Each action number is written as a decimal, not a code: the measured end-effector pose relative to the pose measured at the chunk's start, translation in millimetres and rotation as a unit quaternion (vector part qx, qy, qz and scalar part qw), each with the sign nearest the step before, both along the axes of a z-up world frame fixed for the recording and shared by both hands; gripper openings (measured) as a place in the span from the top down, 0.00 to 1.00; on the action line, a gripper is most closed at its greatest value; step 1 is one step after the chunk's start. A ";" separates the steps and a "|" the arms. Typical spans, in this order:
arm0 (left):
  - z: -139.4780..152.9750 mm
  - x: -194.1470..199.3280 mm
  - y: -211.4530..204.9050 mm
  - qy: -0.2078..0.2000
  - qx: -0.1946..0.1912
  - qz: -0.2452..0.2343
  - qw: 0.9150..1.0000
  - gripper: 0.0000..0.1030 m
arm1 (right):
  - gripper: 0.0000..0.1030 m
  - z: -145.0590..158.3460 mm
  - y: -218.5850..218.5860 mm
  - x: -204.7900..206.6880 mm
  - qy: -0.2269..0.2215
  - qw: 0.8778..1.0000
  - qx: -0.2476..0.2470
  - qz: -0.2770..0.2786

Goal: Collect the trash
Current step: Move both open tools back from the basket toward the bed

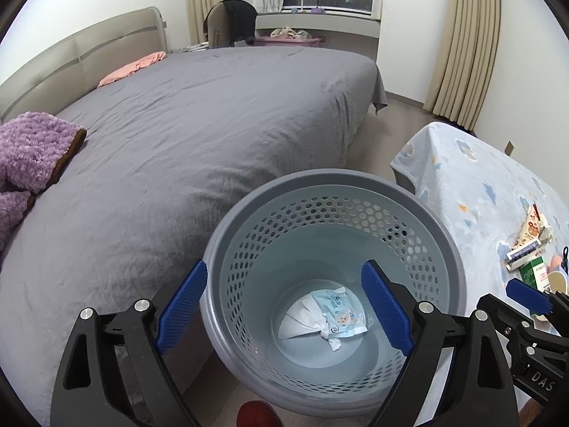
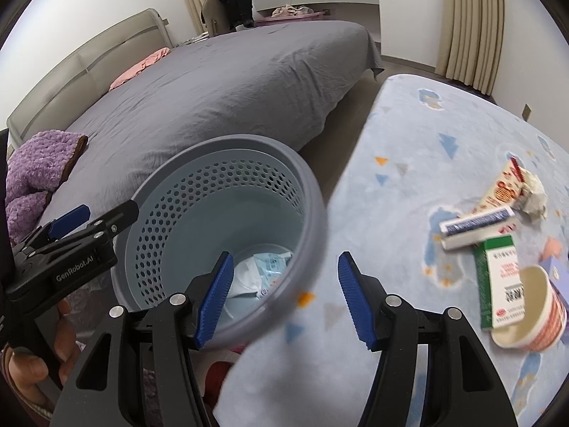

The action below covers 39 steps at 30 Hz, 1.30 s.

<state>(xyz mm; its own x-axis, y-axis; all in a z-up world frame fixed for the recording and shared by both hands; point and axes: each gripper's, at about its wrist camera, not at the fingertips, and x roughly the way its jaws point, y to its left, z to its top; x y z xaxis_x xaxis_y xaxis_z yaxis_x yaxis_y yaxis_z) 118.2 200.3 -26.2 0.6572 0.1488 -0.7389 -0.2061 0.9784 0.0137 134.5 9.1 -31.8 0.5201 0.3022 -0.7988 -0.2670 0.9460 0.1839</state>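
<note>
with a wipes packet (image 1: 338, 315) lying at the bottom of the waste basket (image 1: 458, 267), the left gripper (image 1: 284, 306) and right gripper (image 2: 284, 300) are held spread and empty, while trash (image 2: 498, 249) near the table's right edge could be knocked off by a hurried reach.

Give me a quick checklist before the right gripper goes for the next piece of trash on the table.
1. Right gripper empty, jaws apart: ok.
2. Left gripper empty over the bin, jaws apart: ok.
3. Wipes pack lying in the bin: ok.
4. Trash left on the table: green box, cup, white tube, wrapper: ok.
5. Bin beside the table, open top: ok.
6. Cup empty: cannot tell.
</note>
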 end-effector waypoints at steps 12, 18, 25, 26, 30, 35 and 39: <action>1.9 -23.4 -52.4 0.009 -0.001 -0.054 0.999 0.16 | 0.43 -2.5 -64.3 -37.3 0.008 0.999 0.006 -0.050; 6.0 -35.8 -77.7 0.004 -0.005 -0.069 0.998 0.16 | 0.43 -3.9 -105.8 -61.4 0.010 0.997 0.009 -0.076; 13.2 -47.2 -114.9 -0.002 -0.010 -0.090 0.996 0.14 | 0.43 -6.9 -158.8 -85.3 0.008 0.994 0.008 -0.110; 14.0 -48.2 -120.3 -0.002 -0.011 -0.093 0.996 0.14 | 0.43 -7.0 -166.0 -87.7 0.008 0.993 0.008 -0.116; 14.7 -51.3 -144.3 0.000 -0.011 -0.108 0.994 0.14 | 0.43 -7.5 -196.0 -97.3 0.004 0.991 0.006 -0.134; 15.3 -55.5 -174.0 0.003 -0.010 -0.128 0.992 0.14 | 0.43 -9.4 -231.4 -102.3 0.001 0.988 0.003 -0.156; 12.7 -56.8 -194.4 0.007 -0.010 -0.141 0.990 0.13 | 0.43 -12.1 -258.7 -103.8 0.000 0.985 -0.002 -0.171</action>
